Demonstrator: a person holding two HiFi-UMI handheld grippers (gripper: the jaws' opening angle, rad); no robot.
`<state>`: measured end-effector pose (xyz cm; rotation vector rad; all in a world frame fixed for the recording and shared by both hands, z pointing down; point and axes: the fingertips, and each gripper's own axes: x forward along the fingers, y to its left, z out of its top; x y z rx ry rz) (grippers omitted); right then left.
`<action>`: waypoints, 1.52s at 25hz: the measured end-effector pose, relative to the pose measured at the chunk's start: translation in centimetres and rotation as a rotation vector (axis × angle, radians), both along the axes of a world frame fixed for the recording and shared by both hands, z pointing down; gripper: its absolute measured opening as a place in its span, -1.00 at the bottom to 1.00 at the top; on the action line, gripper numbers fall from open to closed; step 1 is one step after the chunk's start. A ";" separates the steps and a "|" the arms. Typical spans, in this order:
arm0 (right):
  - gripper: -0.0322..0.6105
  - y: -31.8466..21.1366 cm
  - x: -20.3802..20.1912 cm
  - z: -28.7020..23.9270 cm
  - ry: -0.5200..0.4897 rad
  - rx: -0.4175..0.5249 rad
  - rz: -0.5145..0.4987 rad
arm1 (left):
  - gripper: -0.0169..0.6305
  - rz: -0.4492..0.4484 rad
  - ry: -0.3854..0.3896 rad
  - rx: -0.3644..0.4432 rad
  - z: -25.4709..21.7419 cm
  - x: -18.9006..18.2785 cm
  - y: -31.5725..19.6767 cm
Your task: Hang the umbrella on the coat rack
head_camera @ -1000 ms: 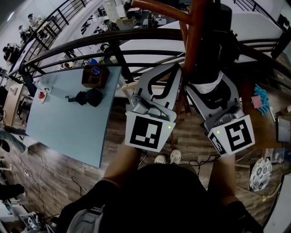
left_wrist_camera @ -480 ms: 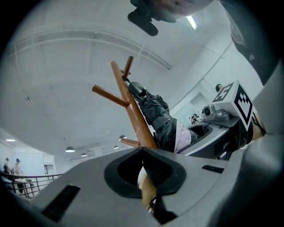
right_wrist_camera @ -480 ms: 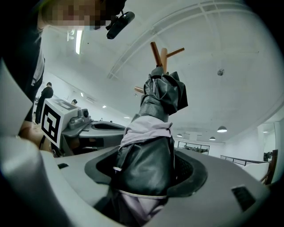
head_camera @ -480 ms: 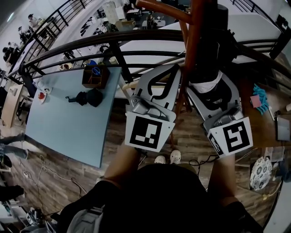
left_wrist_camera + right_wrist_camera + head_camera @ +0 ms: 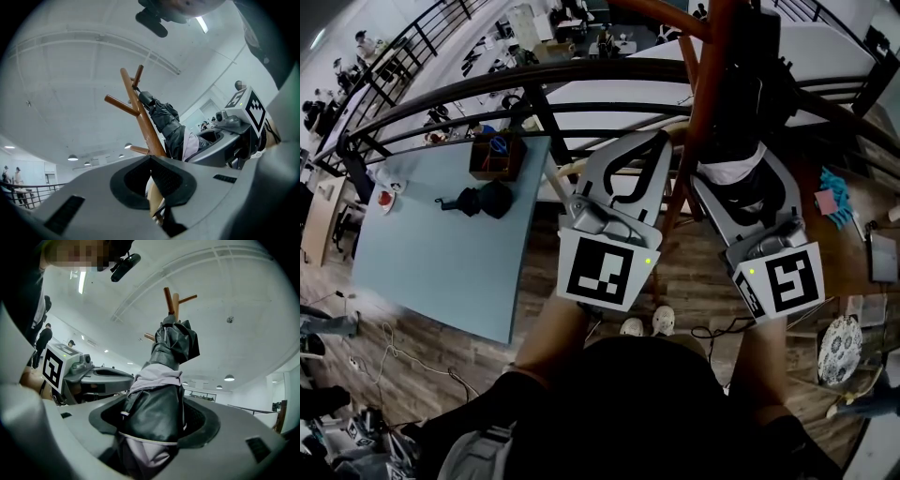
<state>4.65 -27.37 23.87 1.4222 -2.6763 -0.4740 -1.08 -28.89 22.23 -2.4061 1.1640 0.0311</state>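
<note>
The right tool [image 5: 154, 425] points about level with its jaws standing apart. They have just been opening wider, and the folded black umbrella [image 5: 171, 345] sits between them, with a little slack showing on either side of its cloth. A pale lilac band of cloth shows where the umbrella leaves the jaws. Ahead of and above this tool the umbrella runs up the coat rack [image 5: 140, 112], its upper end at the pegs near the top of the brown pole; whether it is hooked there I cannot tell.

The left tool [image 5: 153, 187] is just beside the right one, on the other side of the pole, and is tipped slightly upward. Its jaws are drawn together on a pale tan piece [image 5: 154, 199], and I cannot tell what that piece belongs to.

In the head view both forearms [image 5: 551, 342] reach forward from the body side by side, and each tool's marker cube [image 5: 602, 272] faces up toward the camera. Well off to the left tool's outer side stands a light blue desk [image 5: 441, 262], with a dark railing [image 5: 487, 89] behind it.
</note>
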 end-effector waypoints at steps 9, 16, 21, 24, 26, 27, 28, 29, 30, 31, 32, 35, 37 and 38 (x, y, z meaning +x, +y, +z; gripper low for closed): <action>0.08 0.7 -0.2 0.0 0.028 0.011 0.046 | -0.91 0.011 -0.001 0.004 -0.1 -0.8 0.9; 0.08 1.2 -0.3 0.0 0.045 0.024 0.092 | -0.91 0.014 0.005 0.006 0.0 -1.9 1.3; 0.07 1.5 -0.5 -0.1 0.061 0.059 0.144 | -0.91 0.021 0.010 0.007 0.2 -2.7 1.4; 0.07 1.6 -0.7 -0.1 0.060 0.071 0.157 | -0.91 0.026 0.014 0.001 0.5 -3.0 1.4; 0.07 1.7 -0.9 -0.1 0.059 0.068 0.158 | -0.91 0.030 0.015 -0.004 0.6 -3.2 1.5; 0.07 1.8 -1.1 -0.1 0.060 0.068 0.159 | -0.91 0.033 0.017 -0.005 0.6 -3.3 1.5; 0.07 1.9 -1.2 -0.2 0.062 0.069 0.159 | -0.91 0.035 0.017 -0.004 0.6 -3.4 1.5; 0.07 2.1 -1.3 -0.2 0.062 0.071 0.158 | -0.91 0.037 0.018 -0.003 0.6 -3.5 1.5; 0.07 2.2 -1.3 -0.3 0.062 0.073 0.155 | -0.91 0.039 0.018 -0.002 0.5 -3.5 1.5; 0.07 2.3 -1.4 -0.4 0.060 0.073 0.150 | -0.91 0.040 0.019 -0.002 0.5 -3.5 1.5; 0.08 2.4 -1.4 -0.4 0.056 0.073 0.144 | -0.91 0.041 0.020 -0.003 0.5 -3.5 1.5; 0.12 2.8 -1.1 -0.5 0.039 0.069 0.131 | -0.91 0.044 0.018 -0.008 0.5 -3.1 1.7; 0.15 2.9 -1.1 -0.4 0.036 0.063 0.126 | -0.91 0.048 0.020 -0.007 0.5 -2.8 1.9; 0.16 2.9 -1.2 -0.3 0.038 0.061 0.124 | -0.91 0.050 0.020 -0.007 0.5 -2.8 2.0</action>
